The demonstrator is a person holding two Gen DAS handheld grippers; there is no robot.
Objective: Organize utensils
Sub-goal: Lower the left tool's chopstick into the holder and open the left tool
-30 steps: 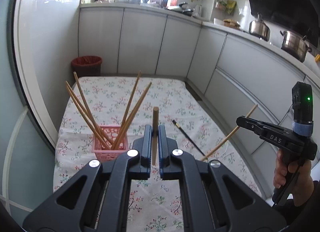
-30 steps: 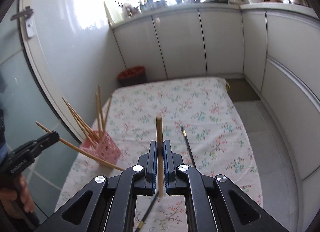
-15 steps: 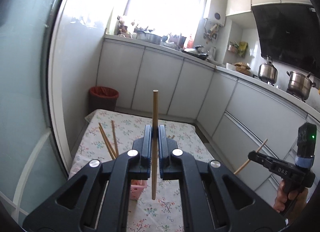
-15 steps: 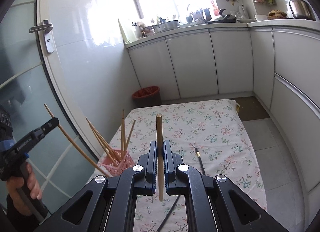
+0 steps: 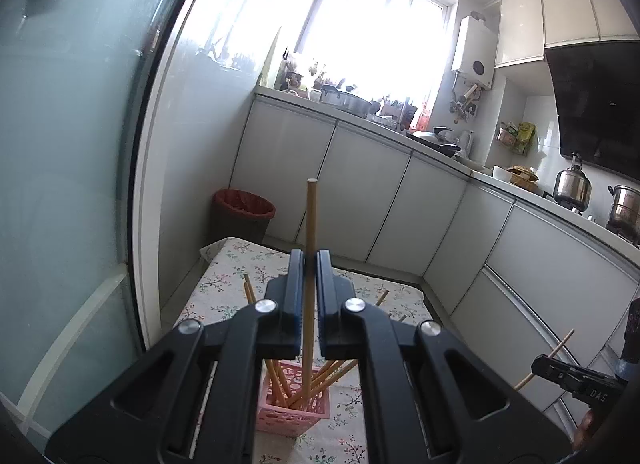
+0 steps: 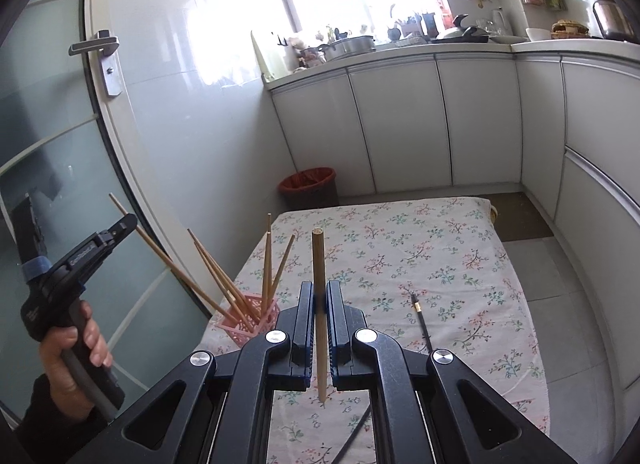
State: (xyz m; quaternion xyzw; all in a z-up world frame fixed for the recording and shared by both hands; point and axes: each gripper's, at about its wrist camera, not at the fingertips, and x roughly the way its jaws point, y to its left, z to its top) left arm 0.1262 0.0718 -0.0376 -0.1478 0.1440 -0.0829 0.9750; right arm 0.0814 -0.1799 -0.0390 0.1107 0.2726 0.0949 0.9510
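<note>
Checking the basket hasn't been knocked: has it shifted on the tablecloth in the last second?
No. The basket sits at the same near-left edge of the tablecloth.

Left gripper (image 5: 307, 264) clamped on an upright wooden chopstick (image 5: 310, 232), pink plastic lattice basket (image 5: 296, 410) of chopsticks below, floral tablecloth (image 5: 224, 296).

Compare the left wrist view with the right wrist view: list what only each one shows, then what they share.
Only the left wrist view: two steel pots on the counter, and the black range hood.

Only the right wrist view: a black chopstick lying on the floral cloth, the door handle, and the hand gripping the left gripper.

Both: the pink basket of wooden chopsticks, the red bin, and each gripper shut on one wooden chopstick.
</note>
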